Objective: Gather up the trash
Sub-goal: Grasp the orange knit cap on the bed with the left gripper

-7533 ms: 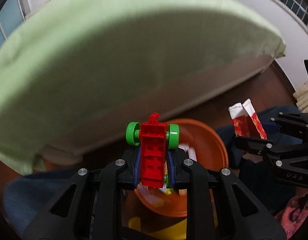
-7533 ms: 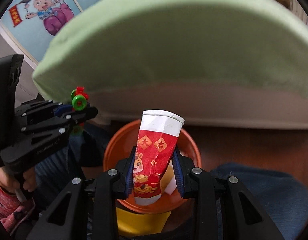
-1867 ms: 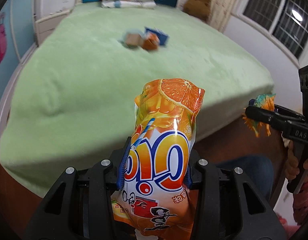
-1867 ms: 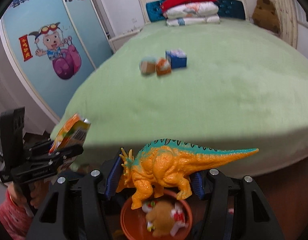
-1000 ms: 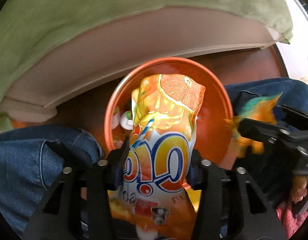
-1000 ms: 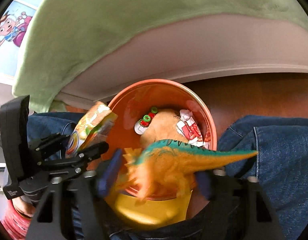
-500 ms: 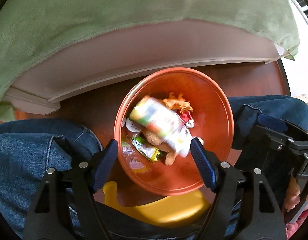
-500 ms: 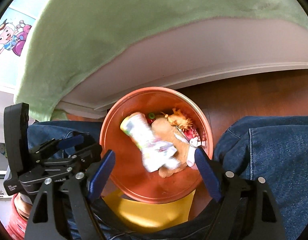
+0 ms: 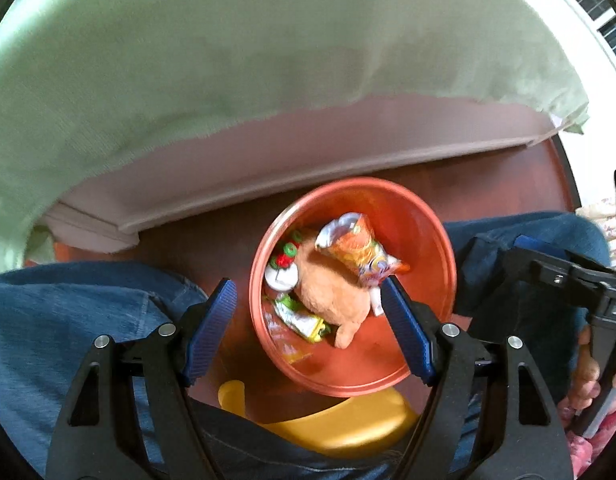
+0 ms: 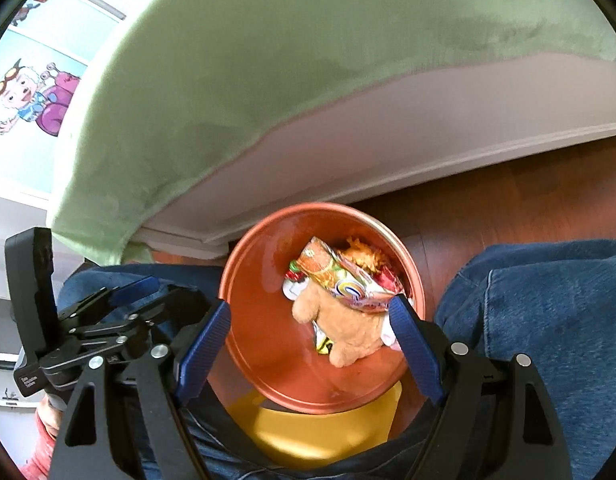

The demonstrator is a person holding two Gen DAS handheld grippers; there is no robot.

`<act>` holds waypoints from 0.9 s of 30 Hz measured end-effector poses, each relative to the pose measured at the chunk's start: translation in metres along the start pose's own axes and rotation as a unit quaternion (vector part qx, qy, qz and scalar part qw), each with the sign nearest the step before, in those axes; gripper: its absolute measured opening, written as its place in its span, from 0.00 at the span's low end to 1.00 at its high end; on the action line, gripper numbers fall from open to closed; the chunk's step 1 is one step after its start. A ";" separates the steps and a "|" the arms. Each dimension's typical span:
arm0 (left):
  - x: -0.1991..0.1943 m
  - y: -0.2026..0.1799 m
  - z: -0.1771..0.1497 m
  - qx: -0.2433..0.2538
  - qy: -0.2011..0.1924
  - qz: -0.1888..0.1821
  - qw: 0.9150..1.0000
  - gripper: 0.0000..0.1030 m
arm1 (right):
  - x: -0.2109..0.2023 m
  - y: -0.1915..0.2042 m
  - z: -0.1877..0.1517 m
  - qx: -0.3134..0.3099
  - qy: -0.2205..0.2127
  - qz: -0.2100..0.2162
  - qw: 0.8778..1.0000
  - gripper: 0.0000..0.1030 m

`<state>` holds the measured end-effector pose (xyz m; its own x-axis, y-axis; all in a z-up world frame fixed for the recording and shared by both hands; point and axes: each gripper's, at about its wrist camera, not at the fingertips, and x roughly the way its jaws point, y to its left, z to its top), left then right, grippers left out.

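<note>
An orange round bin [image 9: 424, 220] [image 10: 268, 344] stands on the floor between the person's knees. In it lie an orange snack bag [image 9: 354, 250] [image 10: 340, 276], a tan plush toy [image 9: 332, 296] [image 10: 348, 332], a red and green toy [image 9: 286, 254], small wrappers [image 9: 302, 320] and part of the orange dinosaur [image 10: 364, 256]. My left gripper [image 9: 308, 320] is open and empty above the bin. My right gripper [image 10: 308, 336] is open and empty above the bin too. Each gripper shows at the side of the other's view.
A bed with a green blanket [image 9: 228, 60] [image 10: 308, 60] rises just behind the bin. Blue-jeaned legs [image 9: 68, 312] [image 10: 548, 312] flank the bin. A yellow stool [image 9: 340, 428] [image 10: 316, 432] sits under its near edge. Brown wooden floor [image 10: 508, 208] lies around.
Both grippers carried the snack bag and the dinosaur down over the bin and opened. Both things fell in and settled on the plush toy.
</note>
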<state>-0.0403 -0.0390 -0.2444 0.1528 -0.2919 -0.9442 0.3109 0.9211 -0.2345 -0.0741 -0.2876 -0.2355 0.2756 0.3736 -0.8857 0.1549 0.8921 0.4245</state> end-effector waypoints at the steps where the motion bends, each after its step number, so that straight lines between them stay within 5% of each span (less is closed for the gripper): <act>1: -0.010 0.000 0.004 0.000 -0.011 -0.007 1.000 0.71 | -0.003 0.000 0.001 -0.002 -0.005 0.001 1.000 0.77; 6: -0.067 -0.001 0.033 -0.003 -0.081 -0.036 0.996 0.71 | -0.026 0.012 0.008 -0.027 -0.043 0.009 0.999 0.77; 9: -0.094 -0.004 0.057 0.008 -0.124 -0.030 0.992 0.81 | -0.036 0.021 0.010 -0.045 -0.061 0.013 0.997 0.78; 13: -0.114 -0.012 0.106 0.010 -0.164 -0.027 0.986 0.81 | -0.042 0.027 0.011 -0.059 -0.072 0.027 0.995 0.78; 27: -0.063 -0.046 0.310 -0.056 -0.187 0.006 0.981 0.82 | -0.059 0.014 0.020 -0.065 -0.107 0.015 0.992 0.78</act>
<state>0.2266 -0.1428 -0.1028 0.4952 -0.3349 -0.8016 0.2058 0.9417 -0.2663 -0.0690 -0.3024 -0.1733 0.4747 0.3506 -0.8073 0.0241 0.9117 0.4101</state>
